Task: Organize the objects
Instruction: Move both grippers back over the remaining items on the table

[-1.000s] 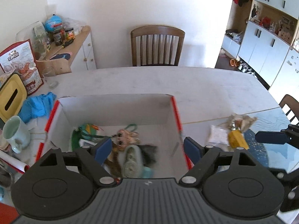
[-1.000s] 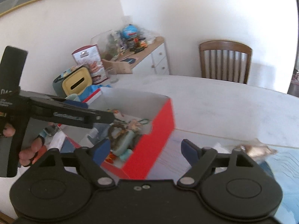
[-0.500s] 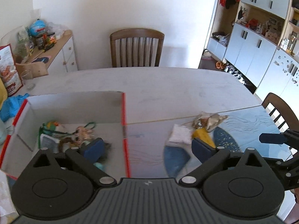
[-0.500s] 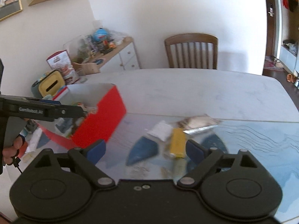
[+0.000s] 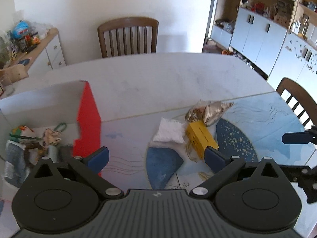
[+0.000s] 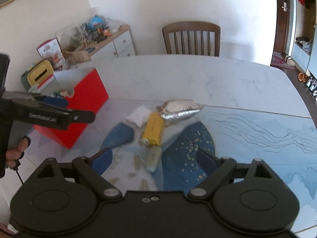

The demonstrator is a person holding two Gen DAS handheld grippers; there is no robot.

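A red and white box (image 5: 88, 123) stands at the left of the table and holds several small toys (image 5: 49, 136). It also shows in the right wrist view (image 6: 83, 103). On the blue patterned mat lie a yellow box (image 5: 201, 137), a white packet (image 5: 170, 130) and a silver foil bag (image 5: 210, 110). The right wrist view shows the yellow box (image 6: 153, 129), the foil bag (image 6: 178, 109), the white packet (image 6: 138, 115) and a pale tube (image 6: 152, 157). My left gripper (image 5: 156, 156) is open and empty beside the box. My right gripper (image 6: 154, 158) is open above the pale tube.
A wooden chair (image 5: 127, 36) stands behind the table and another (image 5: 295, 99) at the right. A sideboard (image 6: 107, 43) with clutter is at the back left. A yellow-lidded container (image 6: 39, 73) sits behind the red box. White cabinets (image 5: 267, 33) line the right wall.
Both grippers have swung right, away from the box and toward the items on the mat. The left gripper has left the box interior. Both stay open.
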